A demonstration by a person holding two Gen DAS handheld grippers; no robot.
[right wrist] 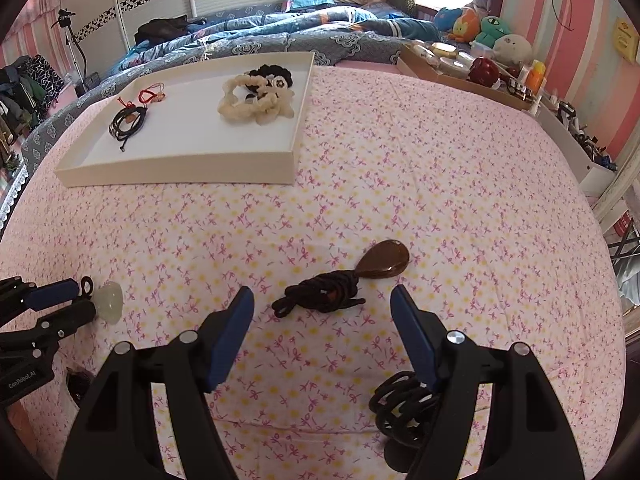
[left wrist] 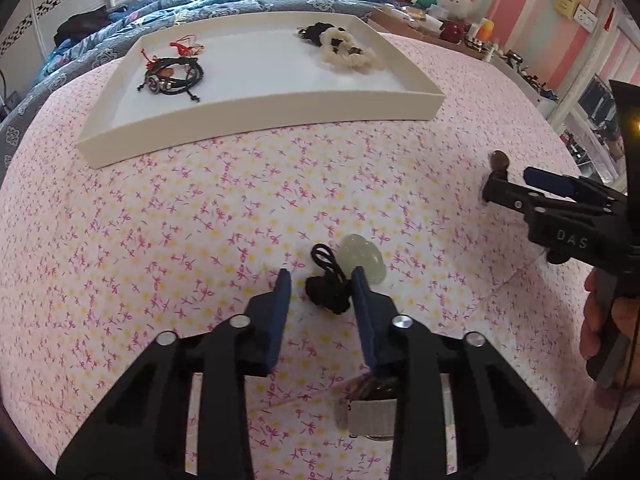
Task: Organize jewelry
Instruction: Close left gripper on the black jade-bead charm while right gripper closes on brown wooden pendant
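Observation:
A pale green jade pendant (left wrist: 363, 258) with a bundled black cord (left wrist: 327, 286) lies on the pink floral cloth. My left gripper (left wrist: 322, 280) is open, its fingers on either side of the cord bundle. In the right wrist view a brown teardrop pendant (right wrist: 383, 265) with a coiled black cord (right wrist: 320, 294) lies just ahead of my open right gripper (right wrist: 322, 300). The white tray (left wrist: 256, 114) (right wrist: 180, 168) at the back holds black bracelets (left wrist: 172, 78), a red cord piece (left wrist: 182, 49) and cream and black scrunchies (left wrist: 346, 50).
Another black corded piece (right wrist: 404, 408) lies under my right gripper's right finger. A dark item with a grey band (left wrist: 370, 412) lies below my left gripper. A cardboard box of bottles (right wrist: 472, 66) and plush toys (right wrist: 480, 28) stand at the back right. Blue bedding (right wrist: 260, 28) lies behind the tray.

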